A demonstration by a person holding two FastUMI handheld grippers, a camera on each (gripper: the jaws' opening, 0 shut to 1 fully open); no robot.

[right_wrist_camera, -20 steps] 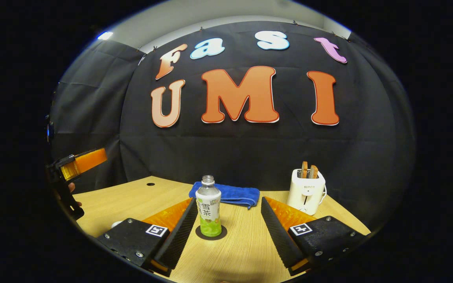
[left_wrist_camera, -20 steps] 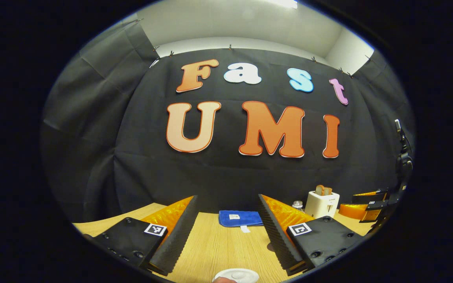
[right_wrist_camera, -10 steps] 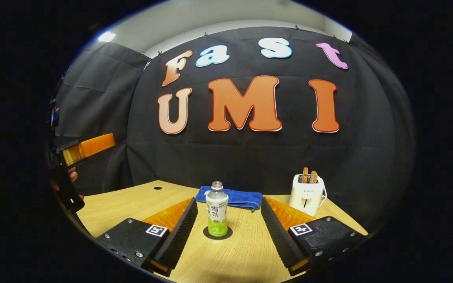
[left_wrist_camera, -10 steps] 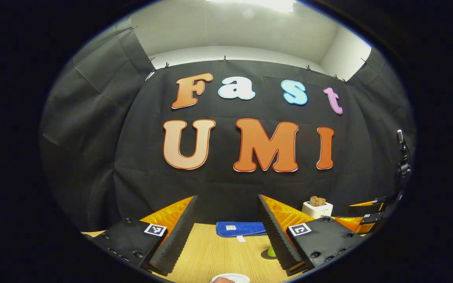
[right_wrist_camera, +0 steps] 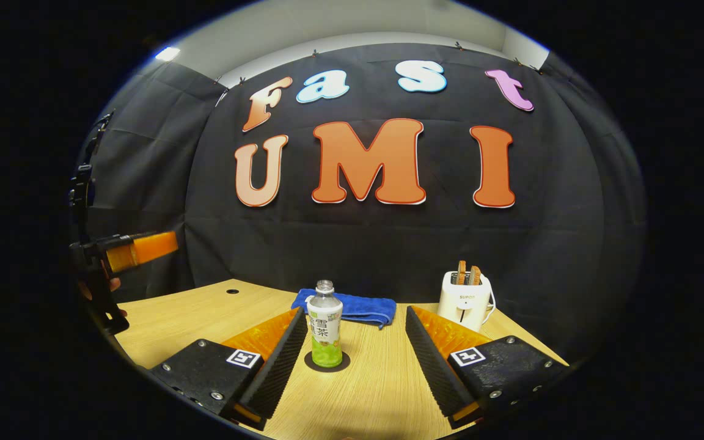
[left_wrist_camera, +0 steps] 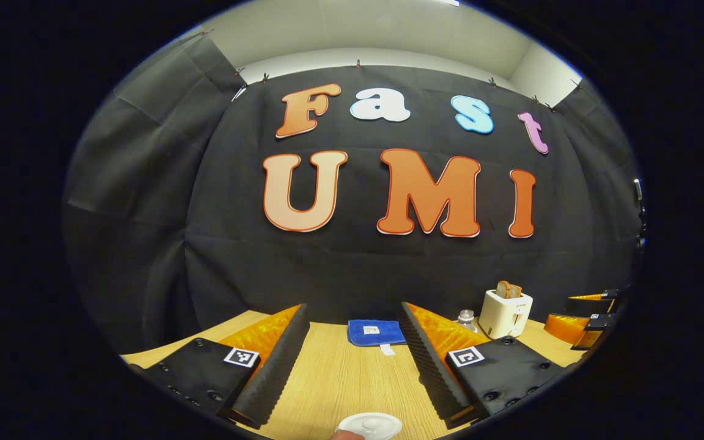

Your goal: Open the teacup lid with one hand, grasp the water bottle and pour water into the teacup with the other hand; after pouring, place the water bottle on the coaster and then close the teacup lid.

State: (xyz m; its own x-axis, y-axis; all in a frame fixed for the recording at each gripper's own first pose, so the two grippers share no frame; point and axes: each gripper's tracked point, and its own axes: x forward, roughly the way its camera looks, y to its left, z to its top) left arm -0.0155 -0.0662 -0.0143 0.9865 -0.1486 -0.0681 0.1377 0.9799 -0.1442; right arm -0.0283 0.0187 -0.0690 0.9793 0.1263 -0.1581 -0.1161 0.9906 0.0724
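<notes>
On the tabletop (right_wrist_camera: 382, 391), in the right gripper view, the bottle (right_wrist_camera: 325, 333) stood upright on the dark round coaster (right_wrist_camera: 327, 362), uncapped, with green liquid low in it. It sat between and beyond the right gripper's (right_wrist_camera: 355, 354) fingers, nearer the left one, touching neither. Those fingers were spread wide apart and held nothing. Behind the bottle lay a blue cloth (right_wrist_camera: 352, 307), and to the right of it a white toaster (right_wrist_camera: 465, 299) with two slices standing in its slots. At the far left edge the left gripper (right_wrist_camera: 135, 250) hung above the tabletop, a hand (right_wrist_camera: 104, 290) partly seen beneath it.

In the left gripper view, the left gripper's (left_wrist_camera: 355, 357) fingers were likewise well apart and empty. At the near edge, between them, lay the white round teacup lid (left_wrist_camera: 369, 425); whether it sat on the cup could not be told. The bottle's top showed just past the right finger, the toaster beside it, and the right gripper at the far right edge.
</notes>
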